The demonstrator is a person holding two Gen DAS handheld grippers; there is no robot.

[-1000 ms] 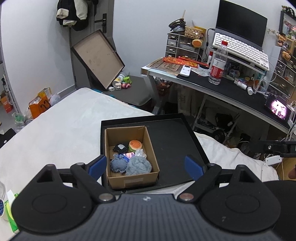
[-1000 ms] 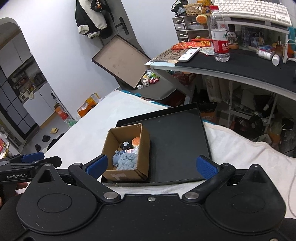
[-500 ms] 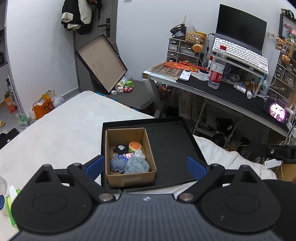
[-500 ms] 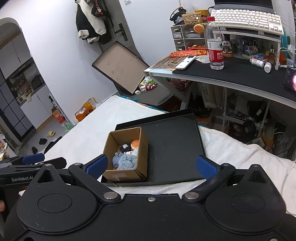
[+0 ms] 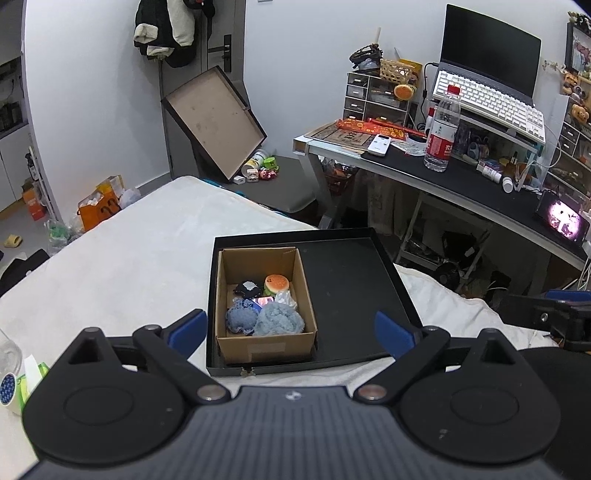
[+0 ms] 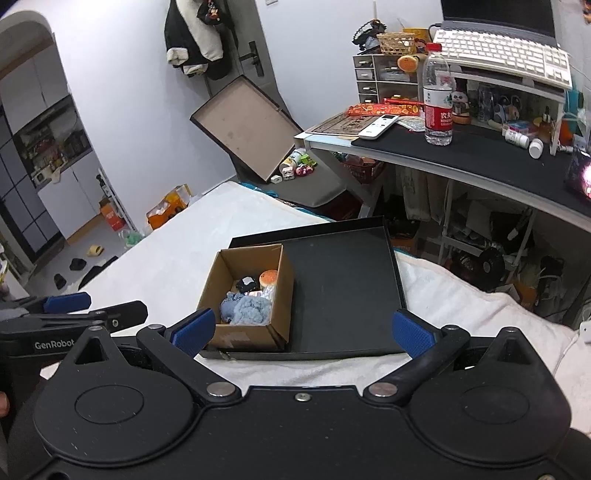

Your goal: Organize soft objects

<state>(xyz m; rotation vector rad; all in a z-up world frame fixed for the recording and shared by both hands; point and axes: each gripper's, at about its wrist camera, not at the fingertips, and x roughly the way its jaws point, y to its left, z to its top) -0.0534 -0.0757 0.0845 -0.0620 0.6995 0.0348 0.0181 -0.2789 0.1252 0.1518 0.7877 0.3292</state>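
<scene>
Blue rubber pads tip both tools, and on the left gripper the jaws have just been spreading and now stand wide with nothing between them; the right gripper is equally wide apart and holds nothing. Both hang short of the cardboard box, which sits in the left part of a shallow black tray on the white blanket covering the bed. Inside the box lie the soft things: two blue fuzzy bundles at the near end, a small burger-shaped toy and a black plush piece farther in, with something pale and crinkled beside them. Past the bed, a flat brown-lined lid leans against the door, where a dark jacket hangs. To the right a black-topped desk carries a water bottle with a red label, a white remote, a white keyboard on a riser under a dark monitor, and small drawer units. From the right wrist view, the left tool's side reads "GenRobot".
</scene>
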